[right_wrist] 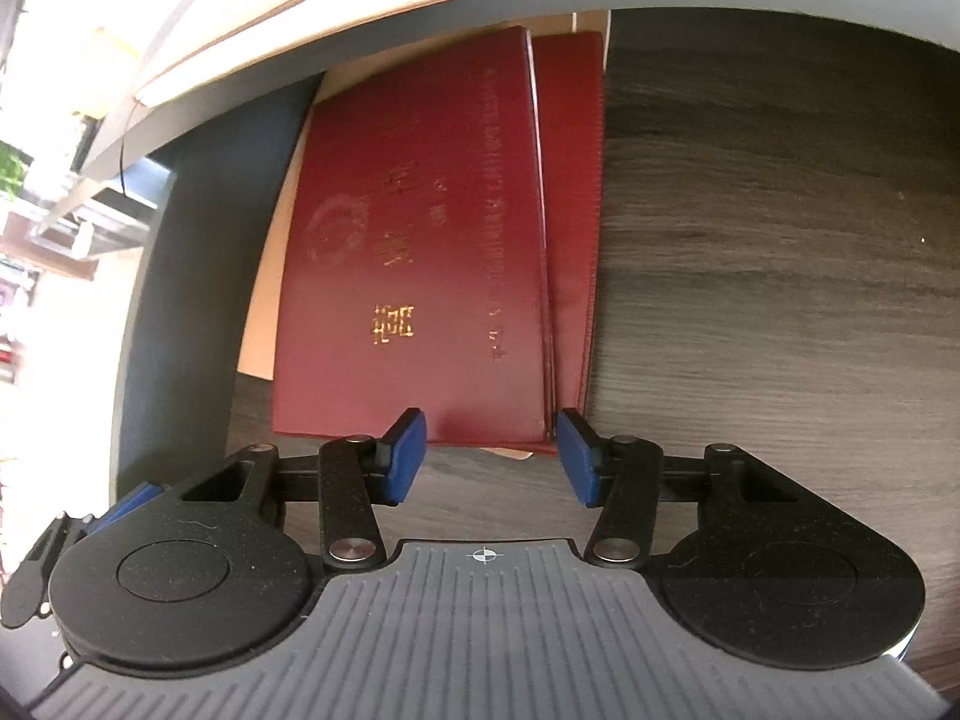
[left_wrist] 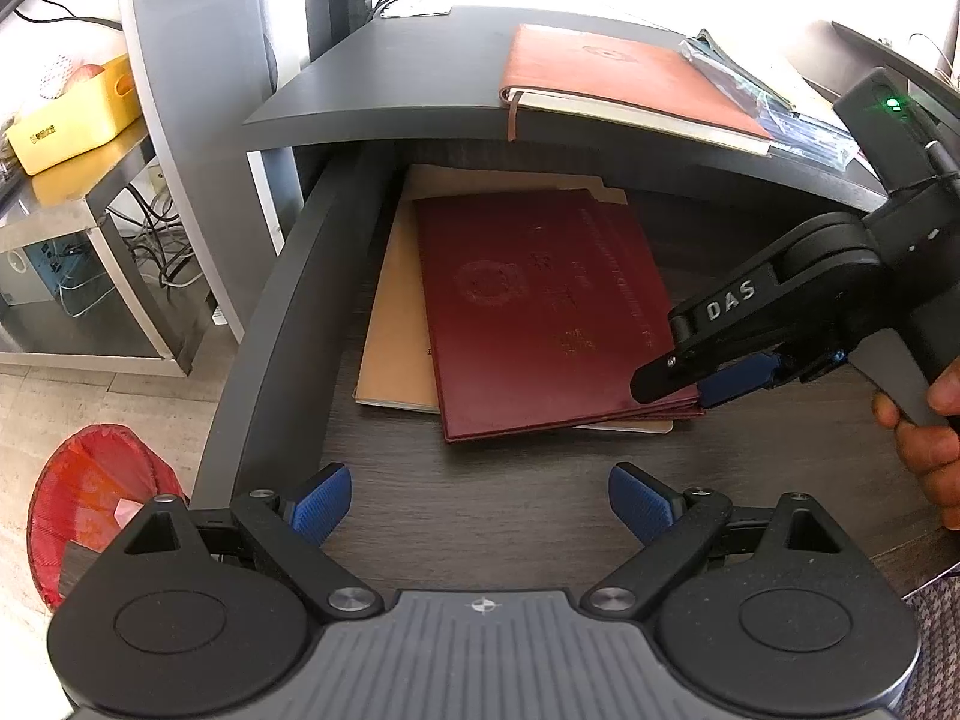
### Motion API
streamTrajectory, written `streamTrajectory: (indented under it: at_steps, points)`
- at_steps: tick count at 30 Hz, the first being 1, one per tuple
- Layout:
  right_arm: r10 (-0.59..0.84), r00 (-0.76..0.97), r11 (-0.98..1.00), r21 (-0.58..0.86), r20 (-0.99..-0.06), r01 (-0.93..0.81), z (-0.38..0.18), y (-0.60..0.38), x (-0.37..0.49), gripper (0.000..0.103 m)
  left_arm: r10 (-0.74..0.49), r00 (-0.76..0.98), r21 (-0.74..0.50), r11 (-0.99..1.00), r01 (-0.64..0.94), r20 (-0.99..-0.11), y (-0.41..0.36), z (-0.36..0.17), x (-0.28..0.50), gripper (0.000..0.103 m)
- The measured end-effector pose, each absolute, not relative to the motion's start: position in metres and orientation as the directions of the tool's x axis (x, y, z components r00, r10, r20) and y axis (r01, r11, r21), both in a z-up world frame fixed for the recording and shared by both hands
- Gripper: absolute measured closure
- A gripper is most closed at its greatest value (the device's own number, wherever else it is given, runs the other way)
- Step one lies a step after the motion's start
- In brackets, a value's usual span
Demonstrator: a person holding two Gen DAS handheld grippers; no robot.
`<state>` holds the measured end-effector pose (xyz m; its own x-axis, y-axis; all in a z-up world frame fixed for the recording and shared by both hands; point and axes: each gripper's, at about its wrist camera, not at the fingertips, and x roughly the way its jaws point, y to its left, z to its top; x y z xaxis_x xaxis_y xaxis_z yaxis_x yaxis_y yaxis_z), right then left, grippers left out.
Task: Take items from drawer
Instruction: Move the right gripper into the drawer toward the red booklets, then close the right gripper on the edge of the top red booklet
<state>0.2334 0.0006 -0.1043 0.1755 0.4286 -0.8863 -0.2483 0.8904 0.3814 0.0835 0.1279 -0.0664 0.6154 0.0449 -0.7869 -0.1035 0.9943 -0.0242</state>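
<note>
Inside one drawer (left_wrist: pixel 288 276): two red booklets (right_wrist: pixel 420 228), one tan folder (left_wrist: pixel 396 324); both grippers gape, empty.

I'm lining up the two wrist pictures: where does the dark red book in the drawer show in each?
Left wrist: the dark red book lies mid-frame in the open drawer, on a tan folder.
Right wrist: the dark red book fills the upper centre, just beyond the jaws.
Shared landmark: the gold characters on its cover.
</note>
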Motion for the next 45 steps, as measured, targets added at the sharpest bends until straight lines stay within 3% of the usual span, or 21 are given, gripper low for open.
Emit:
streamTrajectory:
  at_steps: [3, 5, 7, 8, 9, 13, 21, 31, 45]
  points:
    - [0.429, 0.167, 0.890, 0.385, -0.888, -0.243, -0.105, 0.006, 0.235, 0.040, 0.047, 0.617, -0.020, 0.995, -0.102, -0.786, 0.127, -0.067, 0.083, 0.010]
    - [0.448, 0.174, 0.883, 0.402, -0.877, -0.243, -0.102, 0.007, 0.235, 0.040, 0.047, 0.618, -0.020, 0.995, -0.101, -0.785, 0.127, -0.067, 0.083, 0.010]
    - [0.492, 0.163, 0.861, 0.449, -0.855, -0.240, -0.102, 0.009, 0.236, 0.051, 0.046, 0.619, -0.021, 0.995, -0.100, -0.784, 0.127, -0.067, 0.083, 0.010]
    - [0.519, 0.151, 0.846, 0.479, -0.842, -0.236, -0.103, 0.011, 0.236, 0.062, 0.045, 0.619, -0.022, 0.995, -0.099, -0.784, 0.127, -0.067, 0.083, 0.010]
    - [0.543, 0.140, 0.831, 0.506, -0.828, -0.231, -0.104, 0.013, 0.236, 0.065, 0.043, 0.619, -0.023, 0.995, -0.099, -0.784, 0.127, -0.067, 0.083, 0.010]
    - [0.572, 0.139, 0.812, 0.534, -0.808, -0.235, -0.104, 0.027, 0.239, 0.065, 0.041, 0.619, -0.026, 0.995, -0.098, -0.784, 0.127, -0.067, 0.082, 0.010]
    - [0.575, 0.045, 0.809, 0.559, -0.817, -0.179, -0.110, 0.022, 0.240, 0.054, 0.033, 0.621, -0.030, 0.995, -0.091, -0.783, 0.128, -0.066, 0.082, 0.010]
    - [0.603, -0.046, 0.795, 0.605, -0.796, -0.041, -0.130, 0.019, 0.238, 0.055, 0.030, 0.617, -0.036, 0.995, -0.093, -0.787, 0.129, -0.066, 0.084, 0.010]
    - [0.697, 0.106, 0.706, 0.705, -0.709, 0.068, -0.125, 0.006, 0.236, 0.056, 0.019, 0.619, -0.050, 0.994, -0.093, -0.785, 0.131, -0.066, 0.085, 0.010]
